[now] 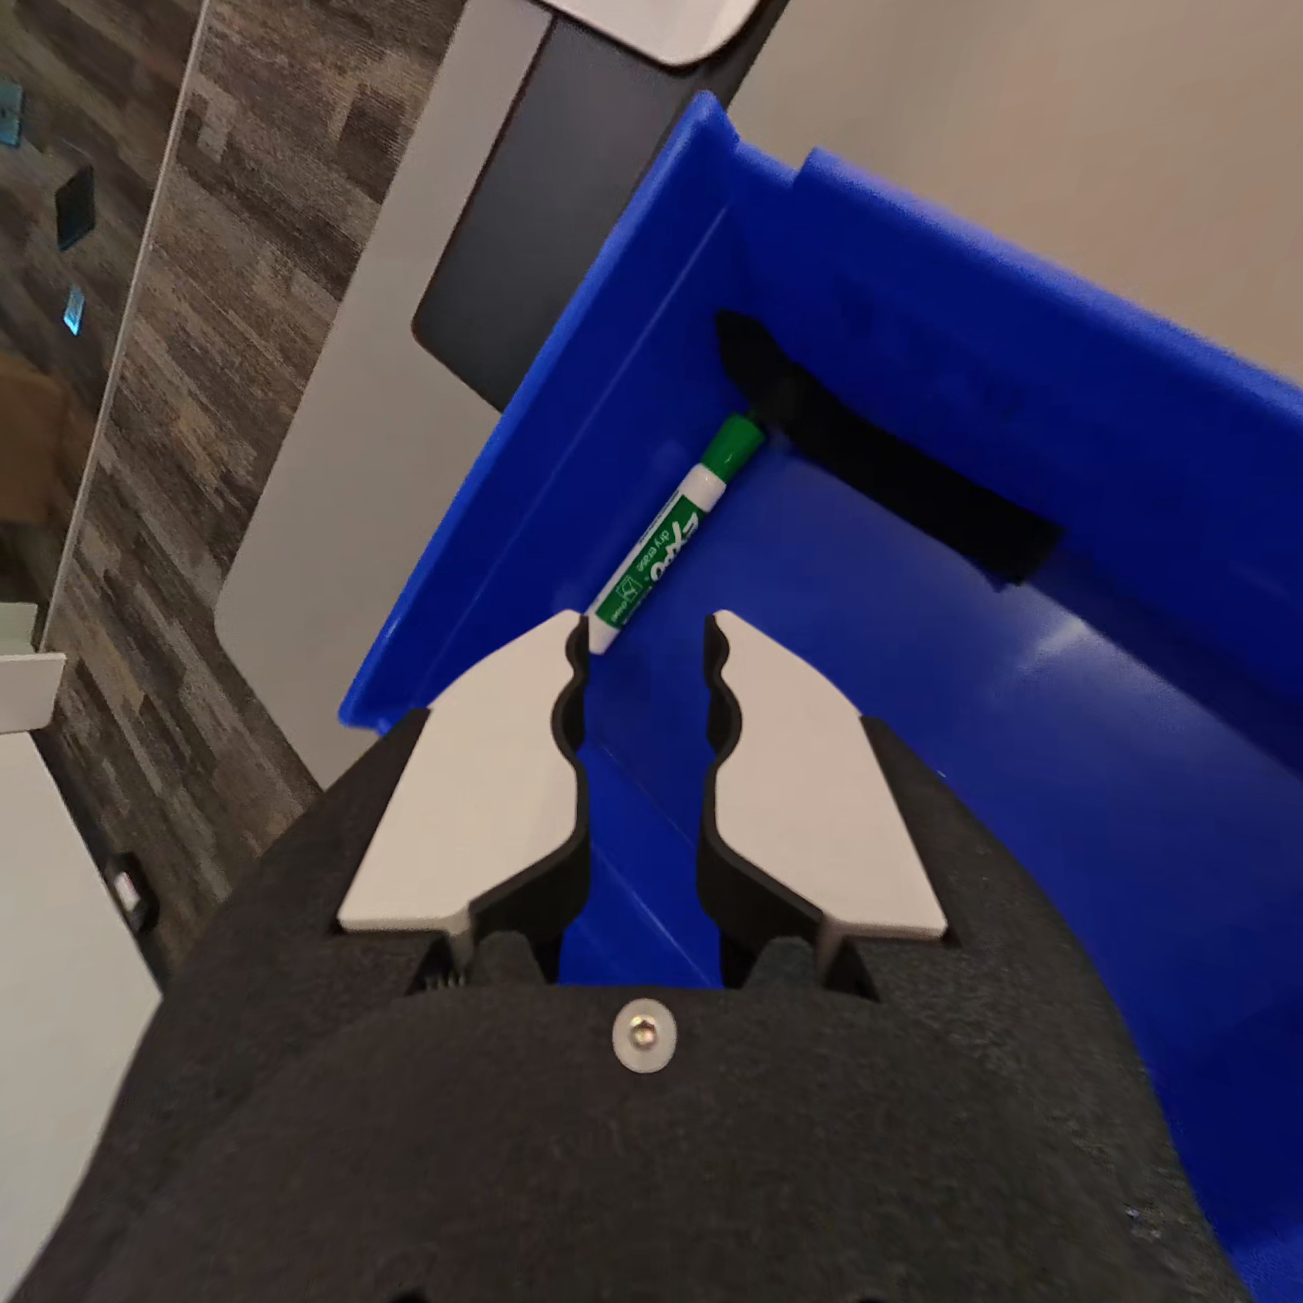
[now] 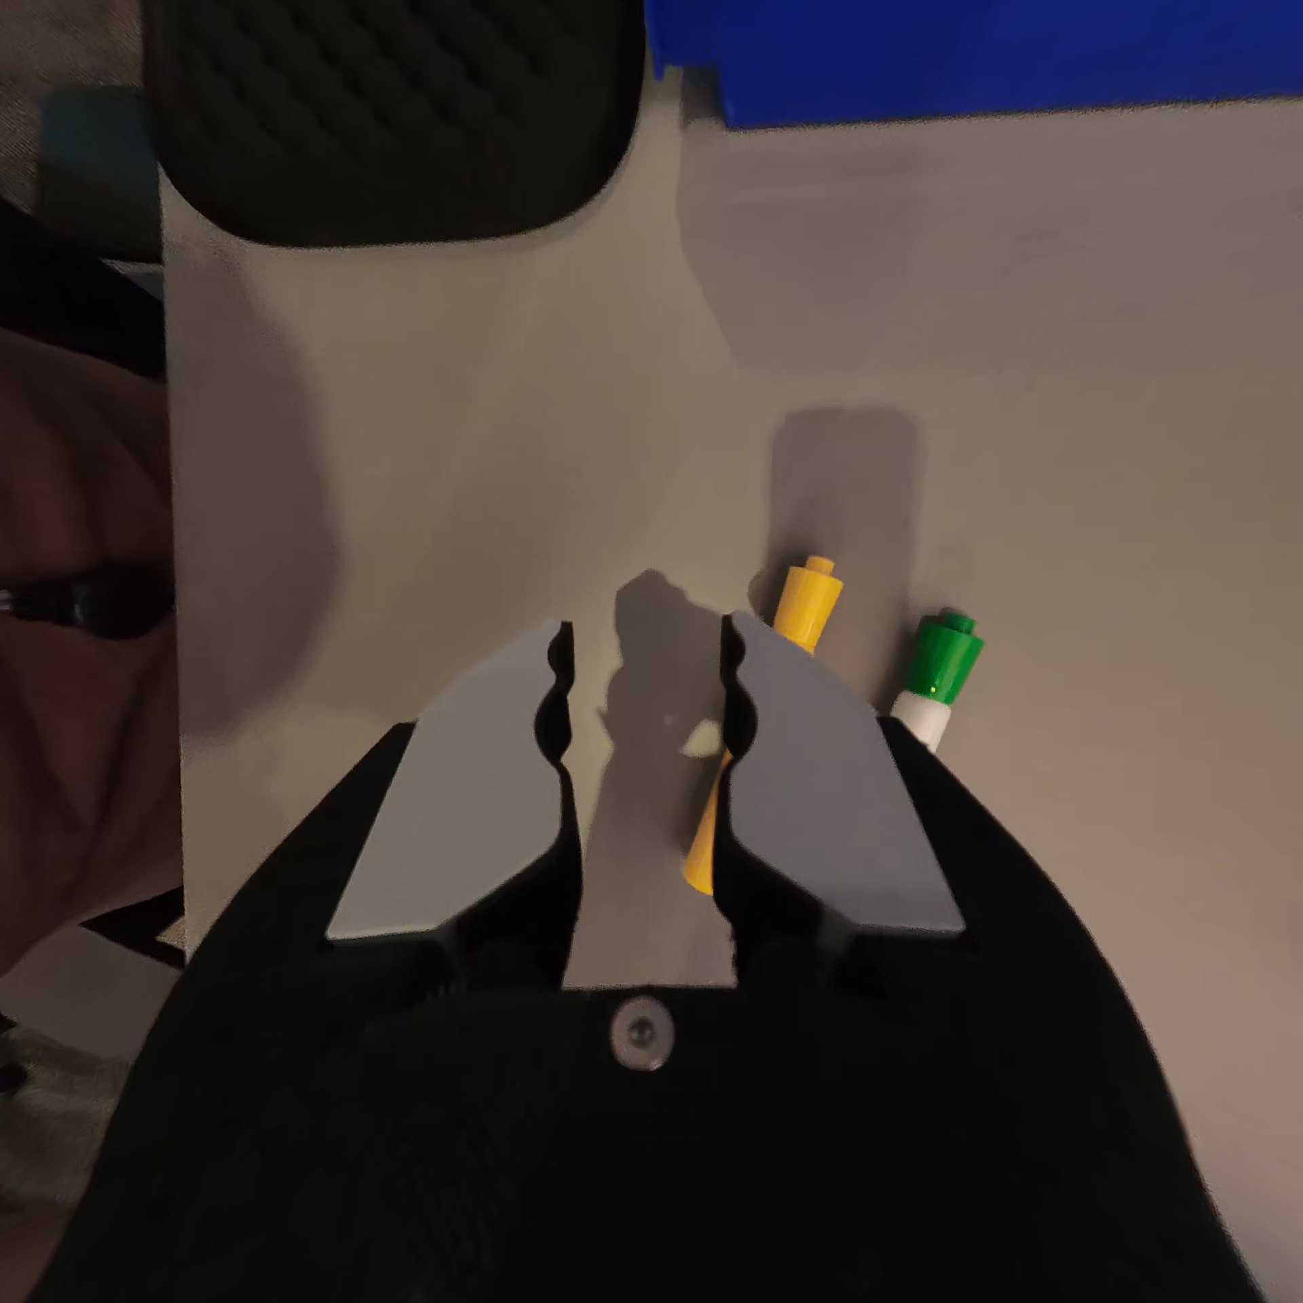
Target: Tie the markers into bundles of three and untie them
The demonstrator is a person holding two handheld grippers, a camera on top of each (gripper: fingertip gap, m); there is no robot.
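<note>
Tilting over blue bin, left claw apart; right claw apart above table.

An office, by the look of it. Patterned grey carpet tile underfoot – white desks, a black mesh chair back.

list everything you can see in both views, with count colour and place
bin: 1, blue, on the table, under the left gripper
marker in bin: 1, green cap, white barrel, along the bin's side wall
strap: 1, black, against the bin's far wall
yellow marker: 1, on the table, partly under a right gripper finger
green marker: 1, green cap, on the table beside the yellow one
table: 1, pale
left gripper: 1, black and grey, open
right gripper: 1, black and grey, open
</note>
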